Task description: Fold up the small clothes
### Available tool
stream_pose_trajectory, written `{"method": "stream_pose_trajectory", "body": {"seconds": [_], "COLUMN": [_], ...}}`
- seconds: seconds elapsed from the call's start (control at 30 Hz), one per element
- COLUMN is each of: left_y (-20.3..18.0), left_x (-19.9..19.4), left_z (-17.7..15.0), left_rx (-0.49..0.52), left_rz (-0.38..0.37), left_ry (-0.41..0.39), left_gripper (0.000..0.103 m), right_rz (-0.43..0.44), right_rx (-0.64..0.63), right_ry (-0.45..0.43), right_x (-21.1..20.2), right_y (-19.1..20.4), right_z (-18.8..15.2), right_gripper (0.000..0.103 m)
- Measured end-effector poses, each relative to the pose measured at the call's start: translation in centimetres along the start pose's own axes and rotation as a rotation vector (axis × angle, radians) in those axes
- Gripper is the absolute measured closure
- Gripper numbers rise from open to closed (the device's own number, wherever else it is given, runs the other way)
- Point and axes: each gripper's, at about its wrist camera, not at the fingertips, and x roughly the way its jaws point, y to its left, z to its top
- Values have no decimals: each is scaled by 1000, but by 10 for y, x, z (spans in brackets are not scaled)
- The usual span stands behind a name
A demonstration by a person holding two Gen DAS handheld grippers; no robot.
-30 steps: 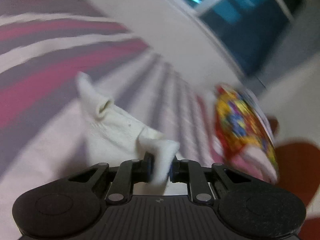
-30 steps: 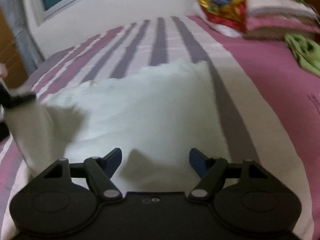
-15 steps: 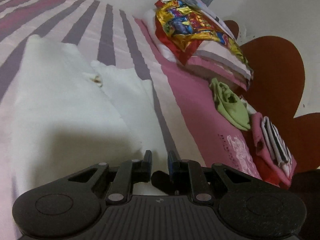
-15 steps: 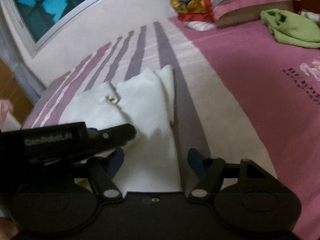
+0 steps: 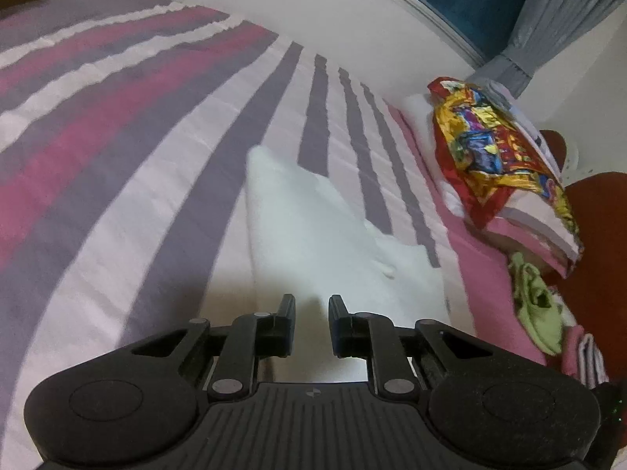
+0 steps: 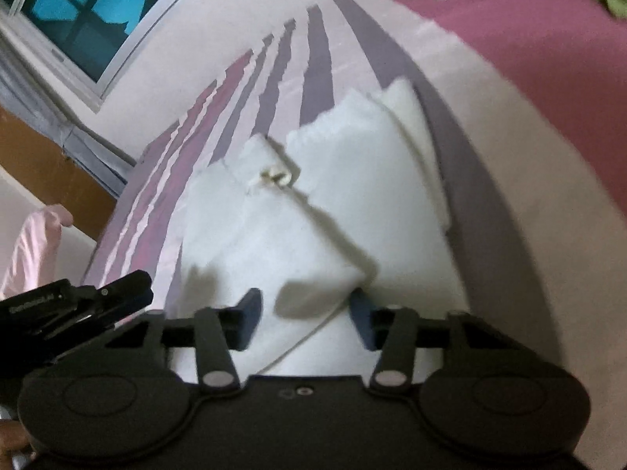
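A small white garment point(image 6: 313, 211) lies partly folded on the striped bed sheet point(image 5: 117, 156), with a small metal clasp point(image 6: 276, 175) near its top. In the left wrist view the white garment point(image 5: 313, 231) lies just ahead of my left gripper point(image 5: 311, 307), whose jaws stand slightly apart with nothing between them. My right gripper point(image 6: 305, 313) is open, its blue pads either side of a raised fold of the garment, without closing on it. The left gripper point(image 6: 117, 290) also shows at the left of the right wrist view.
A stack of folded bedding under a bright patterned cloth point(image 5: 493, 156) sits at the bed's right. A green garment point(image 5: 537, 305) and pink and striped clothes point(image 5: 588, 356) lie near it. A wall and window point(image 6: 90, 19) are behind the bed.
My left gripper let go of the white garment's corner after laying it over, then drew back. My right gripper moved in low over the garment, and its jaws narrowed around a fold.
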Motion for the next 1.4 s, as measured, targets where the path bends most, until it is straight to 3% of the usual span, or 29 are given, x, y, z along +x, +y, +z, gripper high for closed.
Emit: {"method": "stream_pose_trajectory", "body": {"seconds": [0.17,0.2,0.23,0.27,0.33,0.43,0.57,0.67,0.7,0.77,0.8,0.93,0.97,1.03,1.1,1.33,1.4], "left_y": [7,5,5,3,0,-10,-31,-46,-48,-51,-52,-52,-51,-47,-44,-49,-54], "left_x": [7,10,12,15,16,16,17,25,28,34,35,34,34,32,30,44,55], "left_z": [5,5,6,6,6,5,-4,-19,-24,-35,-39,-48,-48,-47,-43,-6,6], "left_rx": [-32,-34,-38,-41,-35,-13,34,66,70,78,88,141,137,117,89,69,75], "left_rz": [12,19,21,21,21,-4,-48,-56,-51,-25,-16,5,5,-3,-11,-17,-12], "left_ry": [-2,-3,-4,-4,-7,-4,16,65,82,134,141,150,152,154,146,82,62], "left_gripper": [87,87,87,87,87,87,87,87,87,87,87,87,87,87,87,87,87], "right_rz": [57,71,74,65,68,44,-51,-137,-171,-159,-155,-146,-150,-177,-184,-157,-131], "right_rx": [52,63,62,53,46,-10,-67,-94,-96,-33,-1,13,6,-10,-34,26,59], "right_ry": [-49,-58,-56,-52,-79,-198,-318,-293,-246,-132,-128,-206,-221,-259,-249,-164,-132], "right_x": [14,17,22,23,15,-26,-78,-89,-83,-68,-68,-88,-91,-93,-83,-8,9], "right_y": [-2,-2,1,4,10,19,19,7,-1,-21,-27,-29,-29,-29,-24,-41,-47], "right_z": [10,13,16,16,16,12,-8,-35,-42,-47,-47,-28,-22,-7,12,69,76], "right_gripper": [66,75,92,94,95,95,95,95,94,87,83,67,65,50,42,40,45]}}
